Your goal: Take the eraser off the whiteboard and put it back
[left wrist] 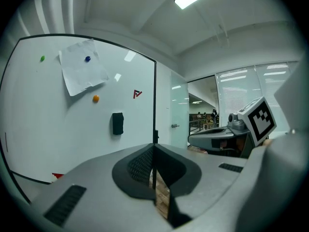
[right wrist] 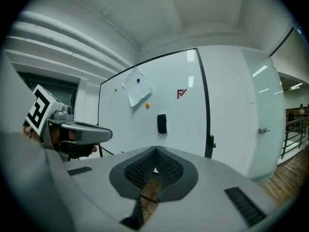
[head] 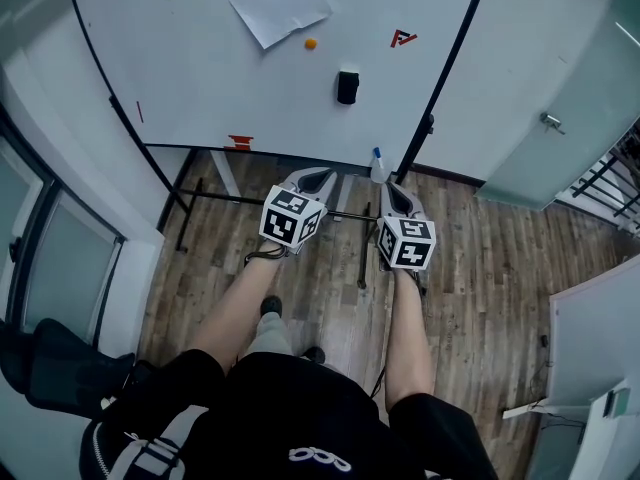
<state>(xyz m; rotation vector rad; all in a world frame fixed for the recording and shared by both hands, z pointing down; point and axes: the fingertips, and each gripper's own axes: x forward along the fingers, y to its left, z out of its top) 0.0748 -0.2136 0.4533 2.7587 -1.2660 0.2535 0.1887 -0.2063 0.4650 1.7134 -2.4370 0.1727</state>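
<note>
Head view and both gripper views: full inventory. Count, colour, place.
whiteboard: 1, white, black frame, ahead on a stand
eraser: 1, black, on the whiteboard, right of centre
paper sheet: 1, white, top of board
magnets: 3, green, blue, orange; upper board, blue on the sheet
logo mark: 1, red, upper right of board
bottle: 1, blue top, below board's lower edge
floor: 1, brown wood, below
left gripper: 1, grey, jaws shut, empty
right gripper: 1, grey, jaws shut, empty

The whiteboard is gleaming smooth and glossy white; its eraser is looking matt black, its pinned sheet thin paper. The floor is showing grained wood planks. The left tool is looking matt grey plastic
</note>
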